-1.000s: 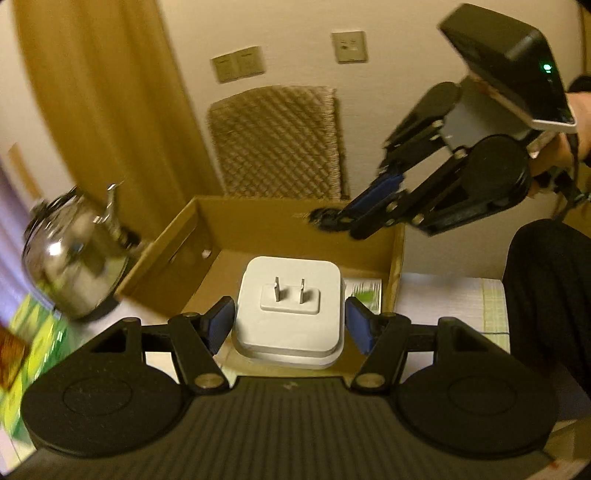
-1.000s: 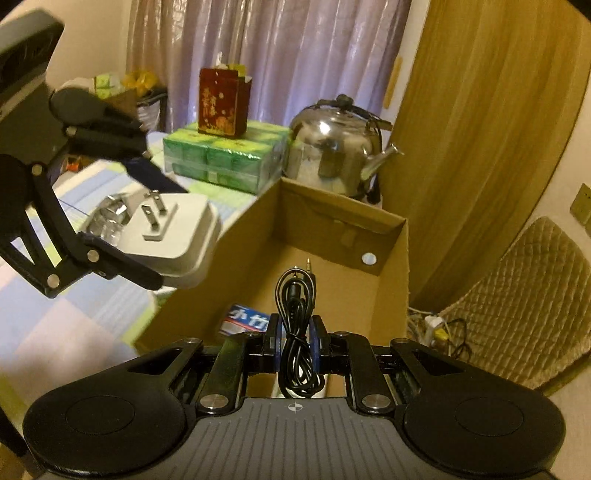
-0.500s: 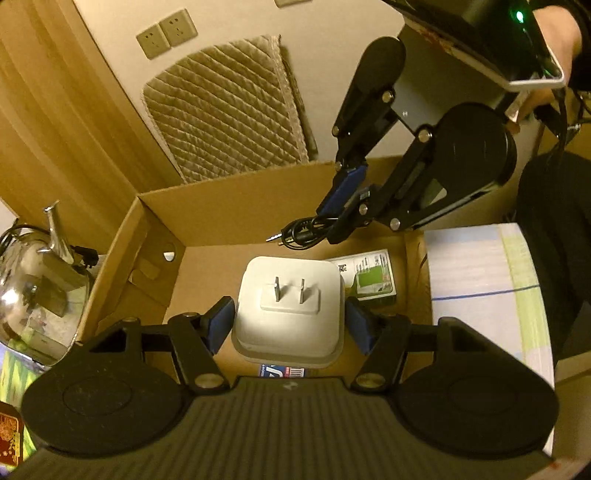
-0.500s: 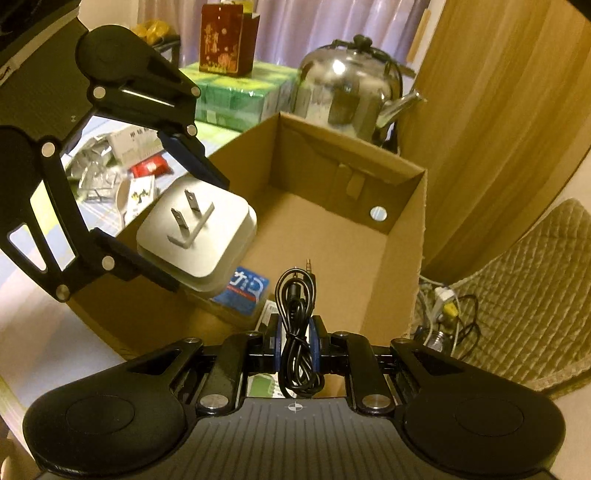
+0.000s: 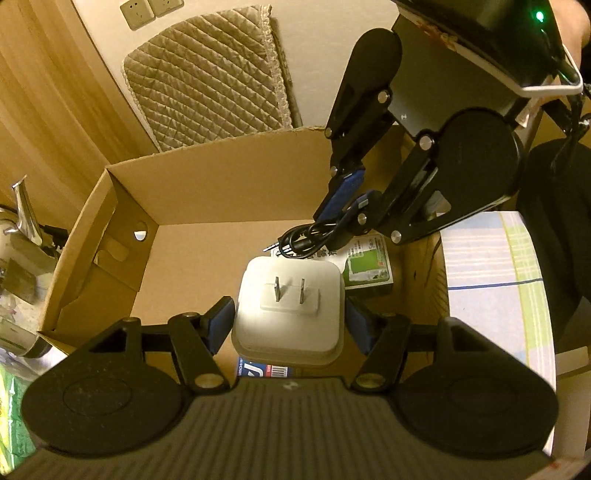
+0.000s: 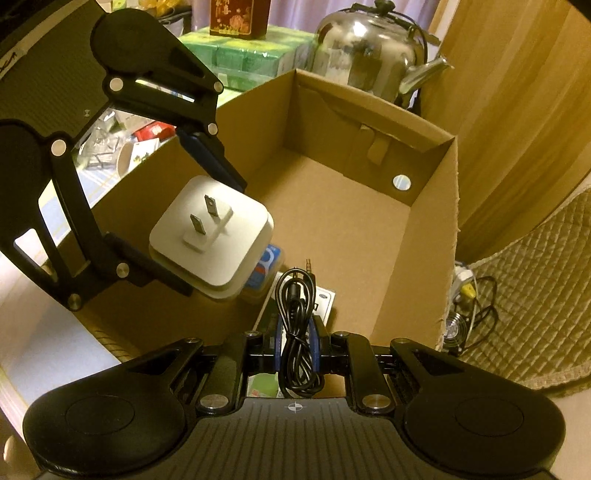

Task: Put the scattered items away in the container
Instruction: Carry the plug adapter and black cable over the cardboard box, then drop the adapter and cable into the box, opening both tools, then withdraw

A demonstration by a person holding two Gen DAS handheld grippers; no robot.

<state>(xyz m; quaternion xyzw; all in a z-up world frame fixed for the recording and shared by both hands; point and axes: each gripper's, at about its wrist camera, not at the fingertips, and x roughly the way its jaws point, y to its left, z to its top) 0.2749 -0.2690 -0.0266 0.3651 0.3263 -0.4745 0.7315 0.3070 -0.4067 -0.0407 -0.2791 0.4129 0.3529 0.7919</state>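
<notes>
Above the open cardboard box (image 5: pixel 229 192), both hand-held grippers are held over its interior. A white plug adapter (image 5: pixel 290 312) is clamped between the blue pads of the left hand-held gripper (image 5: pixel 290 321), with its two metal prongs turned up toward the camera; the adapter is seen clear of the box floor. From the right wrist view the same adapter (image 6: pixel 210 236) is seen gripped from both sides by the left hand-held gripper (image 6: pixel 177 218), near the left wall of the box (image 6: pixel 417 240).

A coiled black audio cable (image 6: pixel 297 332) is pinched between the closed blue pads of the right hand-held gripper (image 6: pixel 297 341), its jack plug pointing forward over the box floor. In the left wrist view the cable (image 5: pixel 310 238) is seen hanging from the right hand-held gripper (image 5: pixel 345 208), just beyond the adapter and above a green-and-white packet (image 5: pixel 369 264) that lies on the box floor. A blue-and-white packet (image 6: pixel 264 271) is partly hidden under the adapter, also on the box floor; a strip of it (image 5: pixel 258 370) is seen below the adapter in the left wrist view.

Beside the box, a steel kettle (image 6: pixel 373 48) is seen, with green packs (image 6: pixel 243 55) and a red tin (image 6: pixel 238 18) behind it. A quilted cushion (image 5: pixel 207 85) is leaned against the wall beyond the box.
</notes>
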